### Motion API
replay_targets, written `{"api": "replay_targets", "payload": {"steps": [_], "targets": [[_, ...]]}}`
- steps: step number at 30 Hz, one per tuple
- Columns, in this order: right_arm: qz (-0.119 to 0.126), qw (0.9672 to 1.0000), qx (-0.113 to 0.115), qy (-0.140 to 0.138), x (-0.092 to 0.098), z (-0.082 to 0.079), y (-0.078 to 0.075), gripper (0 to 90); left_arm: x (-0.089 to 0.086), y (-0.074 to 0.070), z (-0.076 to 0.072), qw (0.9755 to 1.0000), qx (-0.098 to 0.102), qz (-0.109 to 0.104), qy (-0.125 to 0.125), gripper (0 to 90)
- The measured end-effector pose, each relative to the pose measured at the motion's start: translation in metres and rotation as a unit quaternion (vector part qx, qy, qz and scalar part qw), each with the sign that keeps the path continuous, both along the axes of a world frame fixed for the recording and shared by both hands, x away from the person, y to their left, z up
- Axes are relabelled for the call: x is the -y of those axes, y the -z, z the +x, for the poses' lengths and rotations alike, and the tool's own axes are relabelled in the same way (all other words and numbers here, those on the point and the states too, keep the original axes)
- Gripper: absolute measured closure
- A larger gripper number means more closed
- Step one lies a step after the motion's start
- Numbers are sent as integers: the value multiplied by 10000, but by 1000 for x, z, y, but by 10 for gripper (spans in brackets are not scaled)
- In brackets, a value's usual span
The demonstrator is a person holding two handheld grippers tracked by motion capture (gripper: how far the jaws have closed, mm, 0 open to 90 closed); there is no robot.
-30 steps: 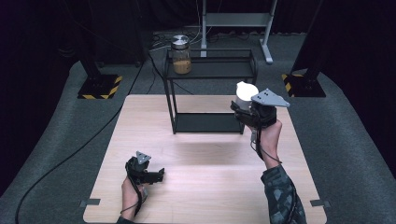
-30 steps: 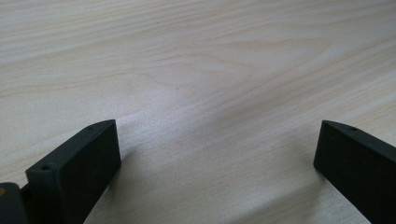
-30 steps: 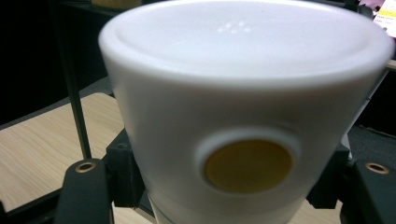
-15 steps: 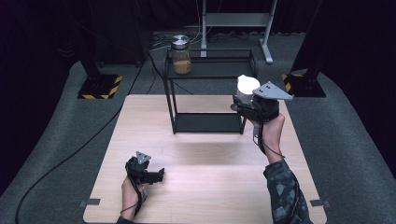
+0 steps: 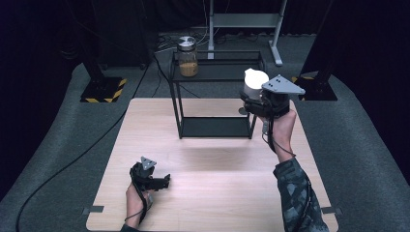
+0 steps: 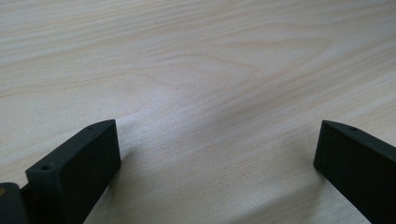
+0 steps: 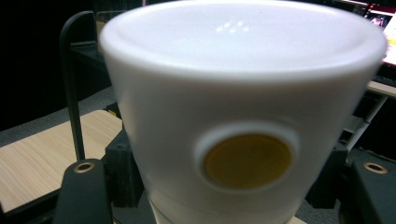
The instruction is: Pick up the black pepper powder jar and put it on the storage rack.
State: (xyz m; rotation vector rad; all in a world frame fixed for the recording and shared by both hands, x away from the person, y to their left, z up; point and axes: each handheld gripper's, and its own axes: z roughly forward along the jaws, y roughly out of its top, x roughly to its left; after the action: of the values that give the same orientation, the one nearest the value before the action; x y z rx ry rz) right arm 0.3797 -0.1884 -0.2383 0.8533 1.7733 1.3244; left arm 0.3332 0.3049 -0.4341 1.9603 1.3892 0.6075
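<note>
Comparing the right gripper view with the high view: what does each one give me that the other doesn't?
Right gripper view alone: the round amber disc set into the wall of the white cup, seen up close between the jaws. High view alone: the left gripper resting open low on the wooden table, and the glass jar on the top shelf of the black rack. Both: the cup held in the right gripper, a rack post, and the tabletop.

Left hand-held gripper (image 5: 164, 181) rests low with jaws wide apart; right hand-held gripper (image 5: 251, 99) is raised, jaws clamped
</note>
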Motion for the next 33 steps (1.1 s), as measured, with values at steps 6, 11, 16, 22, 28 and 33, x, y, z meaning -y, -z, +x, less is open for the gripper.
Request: {"api": "replay_targets", "payload": {"steps": [6,11,16,22,28,33], "targets": [[53,9999,-81,-82,3,8,-8,301,0,0,0,10000,-1,1,1,1],[112,9998,-122,-115,4,14,-16,301,0,0,0,10000,-2,1,3,1],[156,9997,-128,-103,4,18,-23,301,0,0,0,10000,0,3,19,1],[149,9998,-140,-87,2,24,-34,301,0,0,0,10000,1,0,21,1],[161,9997,-188,-73,-1,35,-45,301,0,0,0,10000,0,1,24,1],[280,9991,-305,-78,0,48,-52,301,0,0,0,10000,1,1,32,1]]}}
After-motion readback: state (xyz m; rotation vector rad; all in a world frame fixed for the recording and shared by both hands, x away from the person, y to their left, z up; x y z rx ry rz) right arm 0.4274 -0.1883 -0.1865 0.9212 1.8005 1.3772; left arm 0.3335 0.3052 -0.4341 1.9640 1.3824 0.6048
